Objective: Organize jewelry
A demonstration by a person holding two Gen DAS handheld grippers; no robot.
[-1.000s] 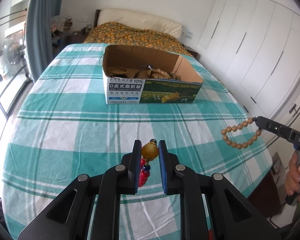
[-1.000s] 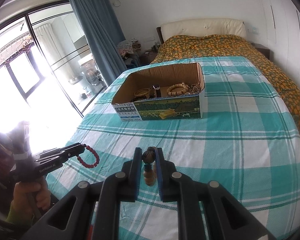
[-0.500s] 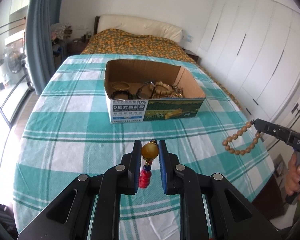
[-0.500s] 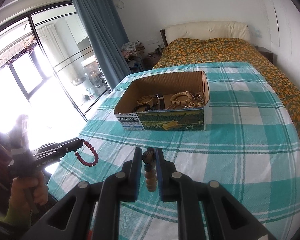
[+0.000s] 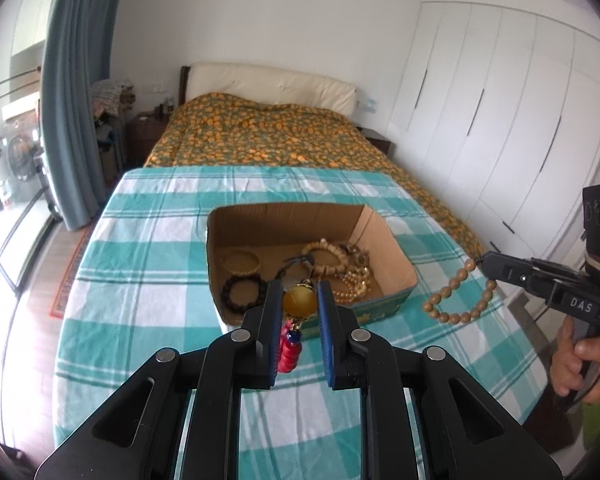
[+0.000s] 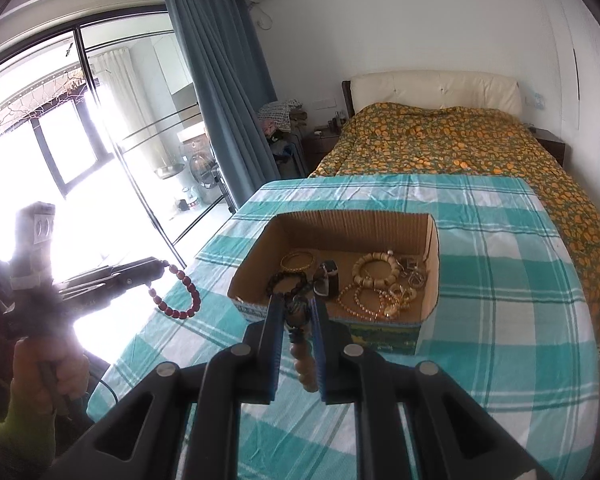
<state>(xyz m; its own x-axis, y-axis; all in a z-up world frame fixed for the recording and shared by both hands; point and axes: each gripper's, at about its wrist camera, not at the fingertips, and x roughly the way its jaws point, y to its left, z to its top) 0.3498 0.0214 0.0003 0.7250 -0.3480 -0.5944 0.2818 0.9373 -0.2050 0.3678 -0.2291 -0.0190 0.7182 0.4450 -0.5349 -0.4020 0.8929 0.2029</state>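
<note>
An open cardboard box (image 5: 284, 222) stands on the teal checked tablecloth (image 5: 140, 280). Inside lie a gold bangle (image 5: 241, 262), a dark bead bracelet (image 5: 242, 294) and pale bead strings (image 5: 342, 268). My left gripper (image 5: 299, 286) hovers at the box's near wall, shut on the amber bead (image 5: 299, 302) of a red bead bracelet (image 5: 289, 354) that hangs below. My right gripper (image 6: 296, 300) hovers over the box (image 6: 352, 228) too, shut on the knot of a tan wooden bead bracelet (image 6: 305, 360). Each view shows the other gripper beside the box, the right one (image 5: 485, 261) with the wooden loop (image 5: 454, 315) and the left one (image 6: 158, 267) with the red loop (image 6: 180, 312).
Beyond the table is a bed with an orange flowered cover (image 5: 268, 136). White wardrobe doors (image 5: 500, 100) line the right wall. A blue curtain (image 6: 220, 92) and glass sliding doors (image 6: 80, 128) are on the left. A person's hands (image 5: 580, 364) hold both gripper handles.
Both grippers have risen and moved forward toward the box, each still carrying its bracelet. The box now sits right under the fingertips and its contents show from above.
</note>
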